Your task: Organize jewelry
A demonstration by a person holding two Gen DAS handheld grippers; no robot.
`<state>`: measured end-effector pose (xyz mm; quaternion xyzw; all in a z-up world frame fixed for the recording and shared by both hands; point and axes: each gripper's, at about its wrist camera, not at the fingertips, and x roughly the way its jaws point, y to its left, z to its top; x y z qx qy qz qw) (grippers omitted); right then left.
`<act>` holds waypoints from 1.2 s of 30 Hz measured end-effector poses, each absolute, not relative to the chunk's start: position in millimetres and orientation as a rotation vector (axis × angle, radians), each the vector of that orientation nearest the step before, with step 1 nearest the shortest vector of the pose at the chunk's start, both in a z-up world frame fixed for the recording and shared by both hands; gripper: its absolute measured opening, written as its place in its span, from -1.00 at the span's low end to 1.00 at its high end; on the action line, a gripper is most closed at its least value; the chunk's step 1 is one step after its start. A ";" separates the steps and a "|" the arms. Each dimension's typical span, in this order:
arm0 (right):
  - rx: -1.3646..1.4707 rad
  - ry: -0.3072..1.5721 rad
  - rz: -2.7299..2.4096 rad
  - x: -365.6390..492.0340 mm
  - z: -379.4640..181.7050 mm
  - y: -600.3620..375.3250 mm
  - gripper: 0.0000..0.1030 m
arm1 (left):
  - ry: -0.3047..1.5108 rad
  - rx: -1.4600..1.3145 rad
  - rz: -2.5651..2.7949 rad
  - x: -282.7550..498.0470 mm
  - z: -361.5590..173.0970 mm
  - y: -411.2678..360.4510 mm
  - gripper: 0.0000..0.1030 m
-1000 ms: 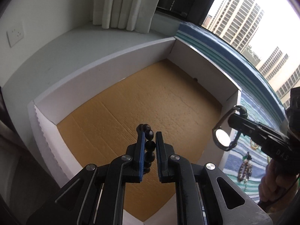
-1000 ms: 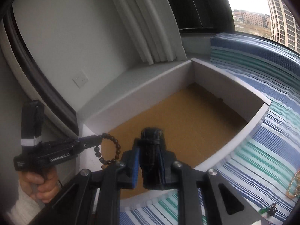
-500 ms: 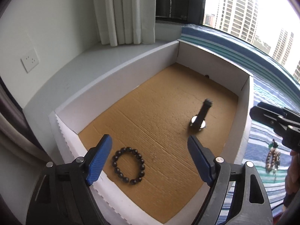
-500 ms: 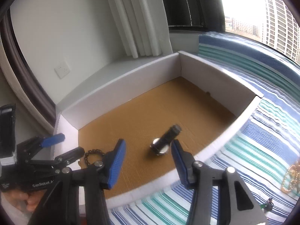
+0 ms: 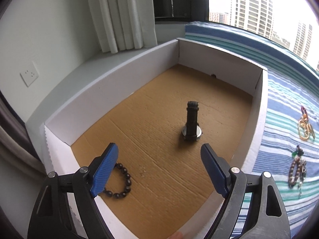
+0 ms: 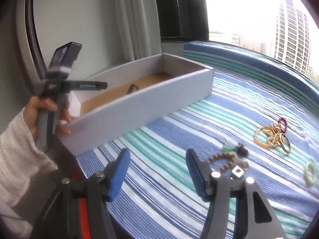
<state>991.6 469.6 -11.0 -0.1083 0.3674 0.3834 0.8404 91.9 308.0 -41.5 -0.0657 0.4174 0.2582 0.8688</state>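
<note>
My left gripper stands wide open over the near end of the white box, with nothing between its fingers. Below its left finger a black bead bracelet lies on the cardboard floor. A black-strapped watch rests mid-box on its face, strap up. My right gripper hovers over the striped cloth outside the box; its jaws are opening and empty. Just right of it lie a brown bead bracelet, a gold necklace and a pale green ring.
A person's hand and white sleeve hold the left gripper at the box's left end. A green pendant and a red bead loop also lie on the cloth. White curtain, wall and window stand behind.
Both grippers opened and let go: the black bracelet and the watch now lie in the box. The right gripper swung away from the box to above the cloth. The left drew back a little.
</note>
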 end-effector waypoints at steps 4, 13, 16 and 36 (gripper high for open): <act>-0.180 0.783 0.693 981.1 -18.5 406.8 0.15 | 0.857 -0.105 0.569 91.4 -39.8 294.9 0.62; -0.140 0.728 0.429 968.4 -24.6 312.6 0.15 | 0.865 -0.108 0.542 80.7 -39.8 257.2 0.62; -0.124 0.729 0.403 964.1 -28.3 297.0 0.15 | 0.877 -0.140 0.536 76.9 -40.8 252.1 0.62; -0.102 0.735 0.267 952.0 -39.2 263.1 0.60 | 0.463 -0.078 0.487 21.0 50.3 162.5 0.98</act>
